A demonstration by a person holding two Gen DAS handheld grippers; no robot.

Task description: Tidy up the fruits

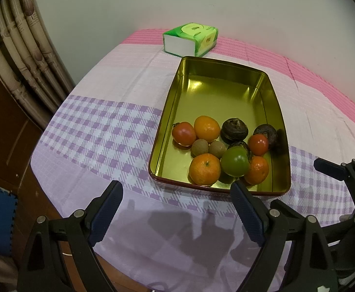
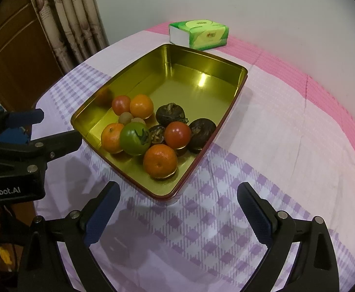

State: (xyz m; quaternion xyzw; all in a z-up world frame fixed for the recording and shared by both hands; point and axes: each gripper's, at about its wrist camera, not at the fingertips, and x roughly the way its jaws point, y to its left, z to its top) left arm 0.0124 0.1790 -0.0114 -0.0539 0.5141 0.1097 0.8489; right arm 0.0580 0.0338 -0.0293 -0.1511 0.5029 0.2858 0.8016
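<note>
Both grippers (image 1: 176, 188) (image 2: 178, 189) wide, tin (image 1: 272, 92) rim-close.

Green tissue pack (image 1: 191, 39) on checked tablecloth (image 1: 99, 131), curtain (image 1: 23, 48) beside.

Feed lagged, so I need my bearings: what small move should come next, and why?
Probably ease the right tool forward over the tin's near corner toward the closest orange. Both tools are open and empty, short of the tin, and that orange lies nearest with room around it.
</note>
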